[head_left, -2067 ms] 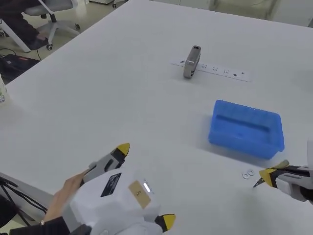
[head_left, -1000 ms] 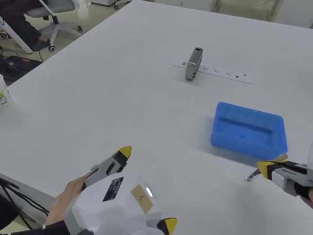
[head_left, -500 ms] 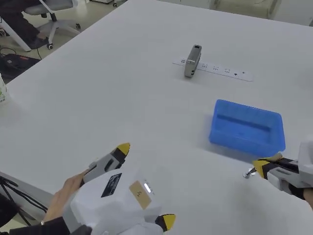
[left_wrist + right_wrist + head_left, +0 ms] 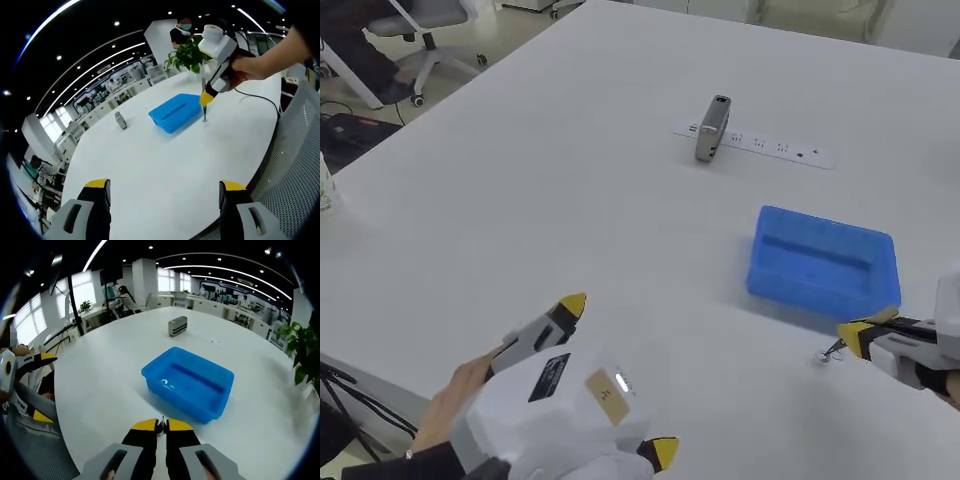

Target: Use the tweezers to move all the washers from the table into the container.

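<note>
White worktop (image 4: 570, 200) in an open-plan office; right tool (image 4: 161, 426) pinches tweezers (image 4: 835, 349) beside the blue container (image 4: 825, 262); left tool (image 4: 165, 185) gapes wide

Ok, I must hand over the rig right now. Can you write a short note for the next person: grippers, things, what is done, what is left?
Left gripper: open, holds nothing, near the front edge of the table.
Right gripper: shut on the tweezers, tips down at the table just in front of the blue container.
Washers: tiny, on the table at the tweezers' tips; whether one is gripped cannot be told.
Done: unclear; a pale glint lies in the container.
Left: move the washers into the container.
</note>
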Tool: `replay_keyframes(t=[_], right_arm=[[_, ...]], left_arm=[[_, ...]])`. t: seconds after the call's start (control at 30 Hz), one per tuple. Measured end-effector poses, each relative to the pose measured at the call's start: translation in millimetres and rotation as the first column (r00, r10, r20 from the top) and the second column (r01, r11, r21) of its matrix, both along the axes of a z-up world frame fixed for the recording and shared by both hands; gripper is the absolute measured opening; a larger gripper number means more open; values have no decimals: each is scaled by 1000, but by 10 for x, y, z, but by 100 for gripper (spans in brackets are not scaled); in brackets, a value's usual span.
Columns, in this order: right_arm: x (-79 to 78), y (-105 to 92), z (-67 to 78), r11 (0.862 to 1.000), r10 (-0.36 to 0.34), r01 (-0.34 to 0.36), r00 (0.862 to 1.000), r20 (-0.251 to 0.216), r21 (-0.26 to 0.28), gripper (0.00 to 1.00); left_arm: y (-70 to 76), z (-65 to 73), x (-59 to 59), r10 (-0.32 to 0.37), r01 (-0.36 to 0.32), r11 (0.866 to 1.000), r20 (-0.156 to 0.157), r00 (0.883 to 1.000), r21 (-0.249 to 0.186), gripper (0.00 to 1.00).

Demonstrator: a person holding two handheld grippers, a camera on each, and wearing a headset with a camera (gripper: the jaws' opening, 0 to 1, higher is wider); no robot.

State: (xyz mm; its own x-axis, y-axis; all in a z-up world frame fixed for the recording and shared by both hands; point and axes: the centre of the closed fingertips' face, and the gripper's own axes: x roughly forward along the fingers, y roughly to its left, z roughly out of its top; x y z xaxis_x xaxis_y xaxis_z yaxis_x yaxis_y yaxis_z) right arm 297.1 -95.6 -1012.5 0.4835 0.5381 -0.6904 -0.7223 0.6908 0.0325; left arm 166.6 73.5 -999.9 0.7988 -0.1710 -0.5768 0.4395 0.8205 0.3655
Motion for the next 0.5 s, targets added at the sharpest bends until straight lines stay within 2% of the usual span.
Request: replay_keyframes(t=[0.27, 0.5], right_arm=[[7, 21, 145, 1000, 11, -11, 1000, 13, 12, 1], [74, 22, 286, 1000, 18, -19, 999, 42, 17, 1]], left_arm=[[-5, -2, -2, -3, 3, 1000, -1, 1000, 0, 92], [-2, -15, -4, -1, 1, 1000, -8, 1000, 4, 92]])
